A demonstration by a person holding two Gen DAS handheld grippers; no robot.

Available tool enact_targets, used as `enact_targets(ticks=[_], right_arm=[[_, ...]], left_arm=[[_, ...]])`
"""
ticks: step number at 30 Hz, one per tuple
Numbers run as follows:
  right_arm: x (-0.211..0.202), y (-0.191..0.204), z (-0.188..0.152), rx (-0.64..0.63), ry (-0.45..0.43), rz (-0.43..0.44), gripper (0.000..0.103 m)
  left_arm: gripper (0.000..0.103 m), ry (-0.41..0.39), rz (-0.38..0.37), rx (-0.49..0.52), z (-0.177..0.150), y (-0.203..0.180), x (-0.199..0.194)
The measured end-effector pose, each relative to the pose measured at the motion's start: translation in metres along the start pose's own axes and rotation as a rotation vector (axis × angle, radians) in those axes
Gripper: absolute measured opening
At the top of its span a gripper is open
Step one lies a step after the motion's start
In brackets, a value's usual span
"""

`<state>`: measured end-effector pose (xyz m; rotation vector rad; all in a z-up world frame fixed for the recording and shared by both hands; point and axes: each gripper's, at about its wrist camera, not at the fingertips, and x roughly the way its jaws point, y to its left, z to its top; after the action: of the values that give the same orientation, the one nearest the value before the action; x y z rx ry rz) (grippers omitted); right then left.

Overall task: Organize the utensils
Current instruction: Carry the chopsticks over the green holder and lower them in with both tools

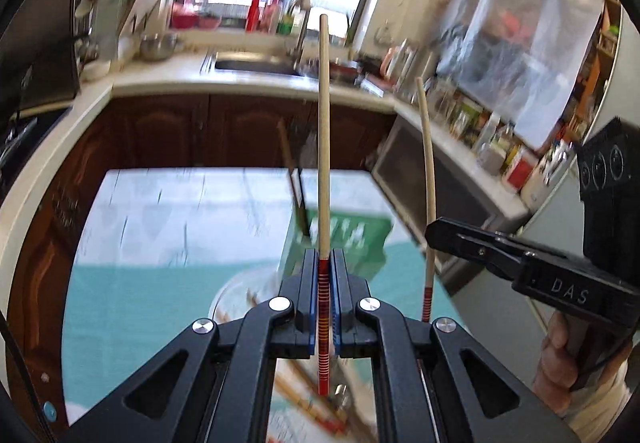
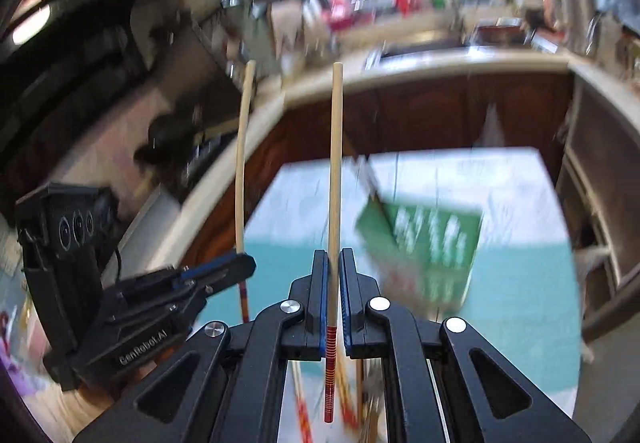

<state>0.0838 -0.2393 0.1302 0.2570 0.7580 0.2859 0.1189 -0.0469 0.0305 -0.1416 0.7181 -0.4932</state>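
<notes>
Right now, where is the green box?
In the left wrist view the green box stands on the table, just behind the chopstick in the left gripper, below the sink counter.

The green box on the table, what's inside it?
One dark-handled utensil sticks up out of the green box. Its lower end is hidden inside, and blur hides anything else.

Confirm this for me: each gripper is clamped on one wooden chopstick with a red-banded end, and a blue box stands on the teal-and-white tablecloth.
One detail is wrong: the box is green, not blue, as the right wrist view shows. The rest holds: the left gripper and the right gripper each have their jaws shut on one wooden chopstick with a red-banded end, and the box stands on the teal-and-white tablecloth.
</notes>
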Motion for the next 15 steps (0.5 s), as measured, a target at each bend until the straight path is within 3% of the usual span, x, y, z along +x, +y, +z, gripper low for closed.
enact_targets(ticks=[3,8,15], right_arm=[[-0.012,-0.007,0.030,0.012,-0.105,-0.046,0.005],[-0.002,-0.034,0.069,0.056,-0.230,-0.103,0.005],[0.057,-0.065,0.072,0.079,-0.333,-0.162,0.005]], left_arm=[[0.003,-0.097,-0.011,-0.030,0.031,-0.003,0.010],[0.003,-0.172,-0.022,-0.087,0.060,0.002,0.042],[0.003,-0.222,0.043,-0.130,0.066,0.021,0.100]])
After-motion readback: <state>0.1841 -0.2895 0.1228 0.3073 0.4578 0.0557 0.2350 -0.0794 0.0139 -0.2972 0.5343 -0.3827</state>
